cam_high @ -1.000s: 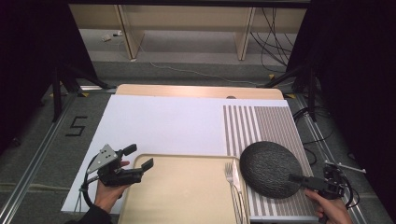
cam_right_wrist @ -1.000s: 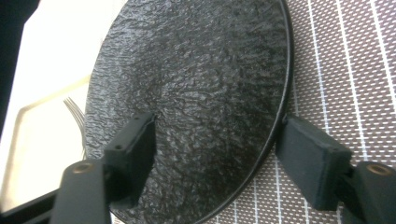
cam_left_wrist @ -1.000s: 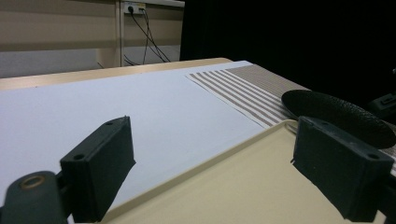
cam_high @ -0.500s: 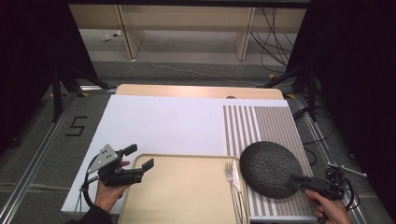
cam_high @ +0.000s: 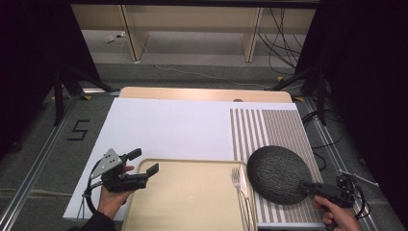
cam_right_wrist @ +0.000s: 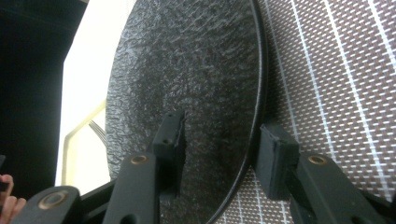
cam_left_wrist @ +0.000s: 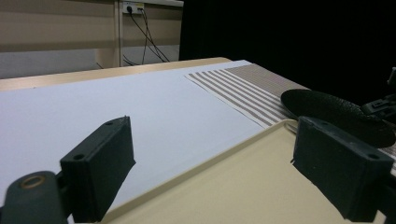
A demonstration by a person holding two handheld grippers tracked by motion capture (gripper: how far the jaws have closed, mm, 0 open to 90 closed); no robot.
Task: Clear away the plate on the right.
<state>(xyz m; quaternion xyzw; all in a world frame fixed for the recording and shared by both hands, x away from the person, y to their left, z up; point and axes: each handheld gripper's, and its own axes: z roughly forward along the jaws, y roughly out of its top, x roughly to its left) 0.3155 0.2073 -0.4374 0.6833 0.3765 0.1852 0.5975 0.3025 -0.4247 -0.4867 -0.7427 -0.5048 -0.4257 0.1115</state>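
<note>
The table (cam_high: 159, 125) carries a white sheet with a striped mat (cam_high: 269, 130) on its right half, and a tan tray (cam_high: 192, 197) sits at the near edge, around six o'clock. At about four o'clock, the dark, rough plate (cam_high: 280, 173) lies on the mat, just beside the tray's right edge where a fork (cam_high: 238, 185) rests.

The change is on the right: the right tongs (cam_right_wrist: 219, 158) have just been closing. The plate's near rim stands between the jaws, one over its top face, the other outside the edge by the mat. A small gap shows on both sides, so I would not call it gripped yet. My guess is the plate is about to be pinched by its rim and lifted, perhaps toward the tray.

The left tongs (cam_high: 142, 163) hang at eight o'clock over the tray's corner, jaws wide apart, holding nothing.
</note>
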